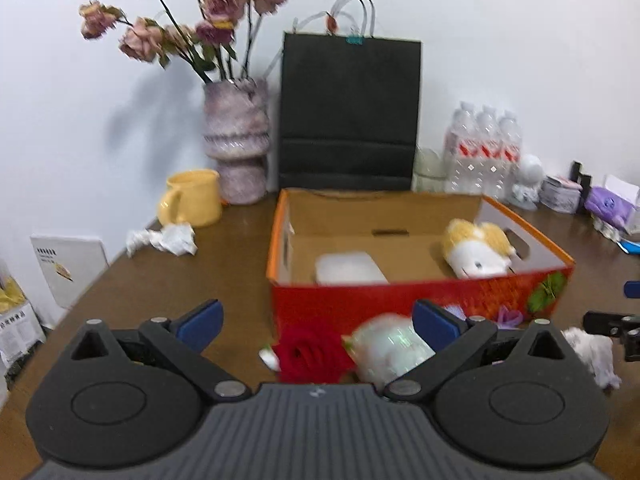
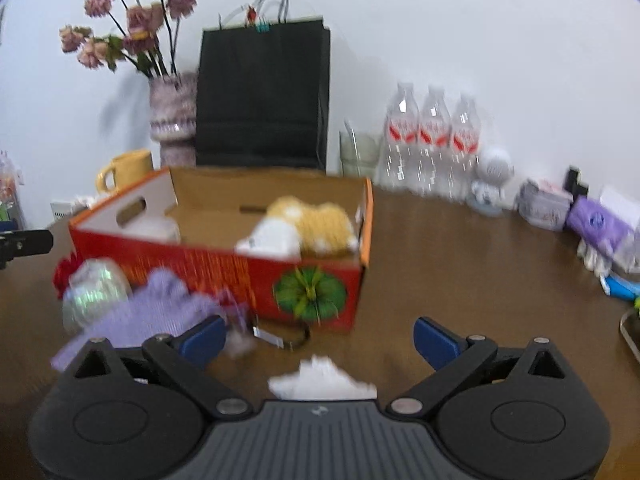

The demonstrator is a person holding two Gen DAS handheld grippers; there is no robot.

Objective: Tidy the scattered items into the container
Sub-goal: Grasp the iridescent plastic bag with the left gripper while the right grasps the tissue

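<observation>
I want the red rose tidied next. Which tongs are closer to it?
Left. The red rose lies right between the open left tongs; the right tongs sit farther right, over crumpled white paper.

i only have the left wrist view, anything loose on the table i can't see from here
Observer: Yes. The right wrist view shows a crumpled white tissue on the table just ahead of the right hand-held gripper, which is open and empty.
Operator: what's that purple scrap by the box corner
Observer: A lilac knitted cloth, lying beside the shiny wrapped ball, in front of the red box.
Operator: anything else near it
Observer: A small black strap lies on the table against the red box's front corner.
</observation>
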